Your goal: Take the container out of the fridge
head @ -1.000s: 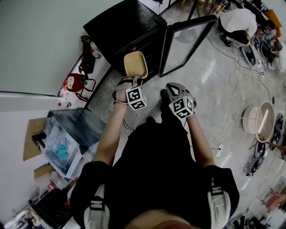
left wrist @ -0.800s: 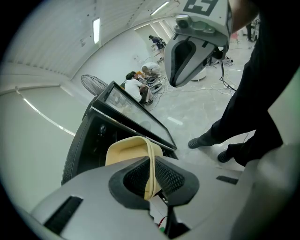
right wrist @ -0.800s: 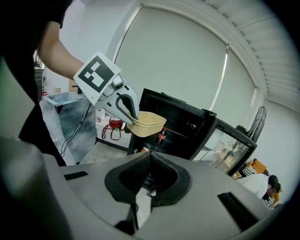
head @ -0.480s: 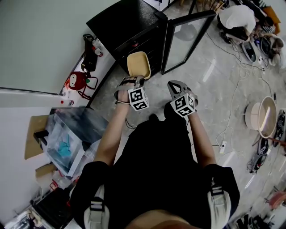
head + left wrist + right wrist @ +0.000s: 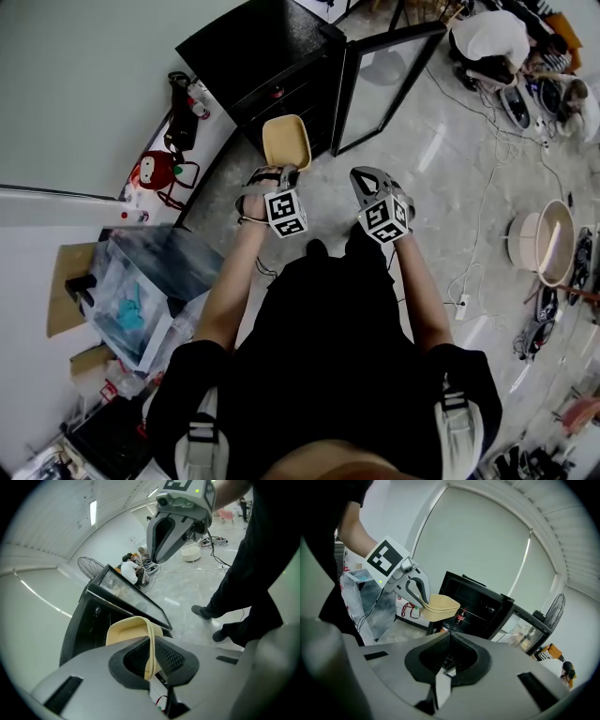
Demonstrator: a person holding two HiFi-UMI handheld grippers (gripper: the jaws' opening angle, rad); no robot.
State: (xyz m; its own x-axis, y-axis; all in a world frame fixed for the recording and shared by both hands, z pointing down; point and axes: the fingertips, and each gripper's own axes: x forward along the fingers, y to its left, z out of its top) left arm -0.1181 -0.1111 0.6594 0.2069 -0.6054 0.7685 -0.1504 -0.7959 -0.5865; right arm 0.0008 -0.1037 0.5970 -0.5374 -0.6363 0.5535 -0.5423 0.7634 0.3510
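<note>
My left gripper (image 5: 151, 660) is clamped on the rim of the cream plastic container (image 5: 126, 630), the thin wall pinched edge-on between the two pads. The tub hangs in the air clear of the shelves, just on my side of the black fridge (image 5: 267, 56). My right gripper (image 5: 449, 656) rides level with it on the right, jaws together on nothing. Beyond the tub the fridge stands open, its glass door (image 5: 384, 80) swung out to the far right, and a red-labelled bottle (image 5: 461, 617) is on a shelf inside. I judge the main step done: the container is out and in my grip. What is left is to carry it off somewhere, and perhaps to shut the door. Against half a second and a second ago almost nothing differs: same grip, tub in nearly the same spot before the fridge, both grippers a touch nearer me.
</note>
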